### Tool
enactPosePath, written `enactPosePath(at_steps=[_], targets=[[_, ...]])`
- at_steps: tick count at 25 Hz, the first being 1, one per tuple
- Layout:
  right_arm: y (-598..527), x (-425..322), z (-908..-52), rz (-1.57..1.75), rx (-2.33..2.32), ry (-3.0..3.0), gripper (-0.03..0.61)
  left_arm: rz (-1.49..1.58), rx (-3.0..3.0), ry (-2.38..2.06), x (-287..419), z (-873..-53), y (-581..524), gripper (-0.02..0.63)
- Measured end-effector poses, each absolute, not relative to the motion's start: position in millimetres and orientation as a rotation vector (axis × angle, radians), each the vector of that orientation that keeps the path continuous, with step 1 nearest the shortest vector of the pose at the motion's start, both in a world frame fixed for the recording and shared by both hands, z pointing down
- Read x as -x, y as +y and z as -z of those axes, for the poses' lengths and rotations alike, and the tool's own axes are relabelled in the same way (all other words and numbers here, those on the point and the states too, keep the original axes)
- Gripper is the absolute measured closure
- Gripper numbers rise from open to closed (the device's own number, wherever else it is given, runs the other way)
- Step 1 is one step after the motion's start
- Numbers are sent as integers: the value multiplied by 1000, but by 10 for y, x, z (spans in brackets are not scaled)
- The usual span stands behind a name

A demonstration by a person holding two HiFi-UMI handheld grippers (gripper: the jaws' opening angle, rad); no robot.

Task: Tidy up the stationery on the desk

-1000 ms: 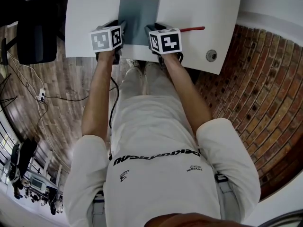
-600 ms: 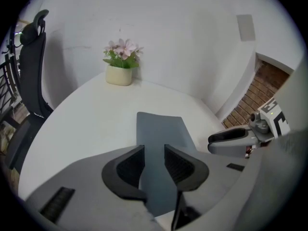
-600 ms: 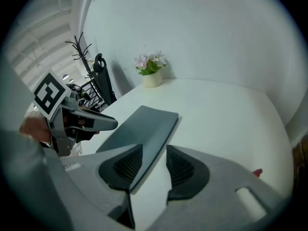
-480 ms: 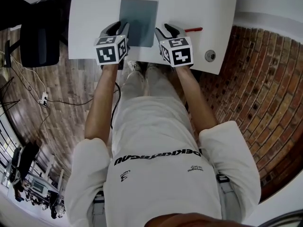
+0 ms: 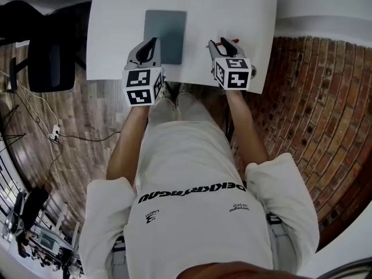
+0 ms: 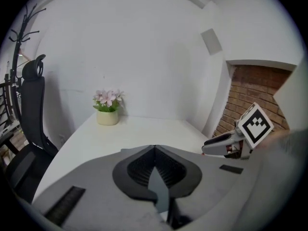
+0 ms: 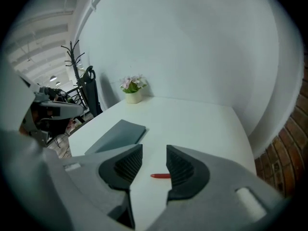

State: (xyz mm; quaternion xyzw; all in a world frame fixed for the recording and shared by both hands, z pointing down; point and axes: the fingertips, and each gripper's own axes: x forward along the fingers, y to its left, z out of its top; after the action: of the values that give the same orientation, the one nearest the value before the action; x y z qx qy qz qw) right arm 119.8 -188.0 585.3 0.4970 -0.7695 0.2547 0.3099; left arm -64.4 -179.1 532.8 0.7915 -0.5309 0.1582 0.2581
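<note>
Observation from the remote station, as the views stand.

1. Left hand-held gripper [image 5: 152, 43]: held over the near edge of the white counter [image 5: 232, 10], just beside the near left corner of the grey notebook [image 5: 165, 36]. In the left gripper view its jaws are clenched, ribbed pads meeting at the tip [image 6: 154, 150], with nothing clamped between them. A sliver of grey shows through the slit lower down.

2. Right hand-held gripper [image 5: 224, 43]: held over the near edge of the counter, to the right of the notebook. In the right gripper view its jaws stand released, well parted [image 7: 154, 159], and empty.

3. Red pen [image 7: 160, 176]: lying flat on the counter, seen through the gap between the right jaws and apart from them. In the head view only its end shows [image 5: 235, 40], beside the right gripper's tip.

4. Notebook: lying flat and closed [image 7: 118, 134], well left of the pen, touched by neither gripper as far as I can tell.

5. Surroundings: a small pot of pink flowers [image 6: 107, 110] at the far edge against the white wall; a black office chair [image 5: 49, 63] off the counter's left side; a brick wall [image 5: 308, 97] to the right.
</note>
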Motion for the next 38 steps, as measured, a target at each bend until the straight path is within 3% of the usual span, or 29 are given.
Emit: enactPosePath(at_steps=[12,23,31,38], targets=[[-1725,-1879,-5878,-1193,-1639,-1908,425,-293,-2287,-1451,457,-4411,-1268,615],[-1650,-2010,-6220,-1740,-1777,-1685,425,-266,-2343,-1494,407,-4107,-1013,615],[-1677,-1977,-6497,-1935,-1822,-1514,426,-237,-2351,-1469,310,-4029,-1036,615],[-1732,-2020,-6733,-1904,-1799,-1357,436,-218,-2326,-1465,339,-4045,-1048,615]])
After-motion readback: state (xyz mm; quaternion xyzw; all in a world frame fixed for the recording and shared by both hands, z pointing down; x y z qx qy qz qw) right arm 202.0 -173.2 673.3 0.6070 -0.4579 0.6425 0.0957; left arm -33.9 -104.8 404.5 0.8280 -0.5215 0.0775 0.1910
